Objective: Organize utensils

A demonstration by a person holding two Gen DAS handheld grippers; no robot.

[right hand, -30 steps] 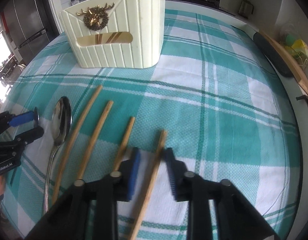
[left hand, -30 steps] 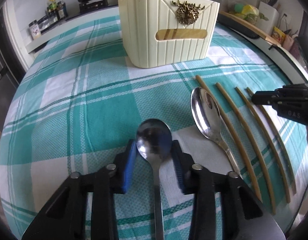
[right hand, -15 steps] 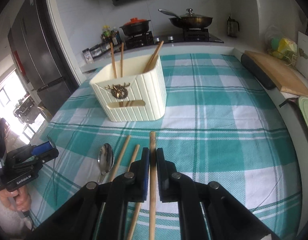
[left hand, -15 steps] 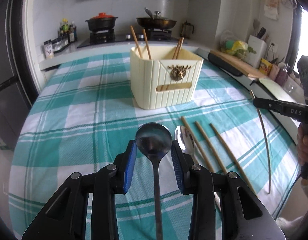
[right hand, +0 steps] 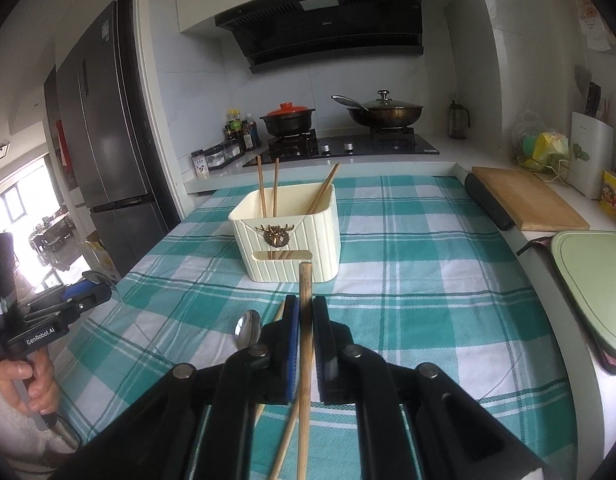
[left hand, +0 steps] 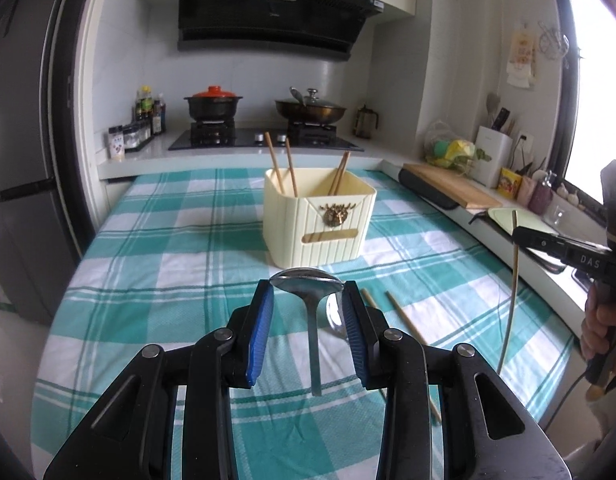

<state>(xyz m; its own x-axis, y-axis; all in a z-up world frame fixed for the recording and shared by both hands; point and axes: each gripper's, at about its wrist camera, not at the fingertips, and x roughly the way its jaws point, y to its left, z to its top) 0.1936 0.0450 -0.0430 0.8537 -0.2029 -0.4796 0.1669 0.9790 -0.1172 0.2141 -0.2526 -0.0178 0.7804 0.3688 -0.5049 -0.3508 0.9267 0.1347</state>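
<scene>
The spoon (left hand: 308, 286) sits between the blue pads of the left gripper (left hand: 308, 304). The pads press on both sides of its bowl, so this gripper is closed on the spoon. The handle hangs down toward 6 o'clock, up off the cloth.

The right gripper (right hand: 305, 320) is squeezed tight on one wooden chopstick (right hand: 305, 292). The stick's tip pokes out toward 12 o'clock, and the rest runs back under the gripper. In the left view the same chopstick (left hand: 512, 300) hangs down from the right gripper at 3 o'clock.

A cream utensil holder (left hand: 320, 220) stands on the cloth at 12 o'clock from both grippers, well apart from them. It has a gold deer head on its front. Four chopsticks (left hand: 282, 168) lean inside it, two at its left and two at its right.

A second spoon (right hand: 247, 326) lies flat on the cloth just left of the right gripper. More chopsticks (left hand: 408, 328) lie beside it.

The table wears a green and white checked tablecloth (right hand: 428, 288). At 12 o'clock beyond it is a stove with a black pot with a red lid (right hand: 289, 118) and a wok with a lid (right hand: 384, 112). A wooden cutting board (right hand: 528, 204) lies at 2 o'clock in the right view. A person's hand (right hand: 26, 380) holds the left gripper's handle at 8 o'clock.
</scene>
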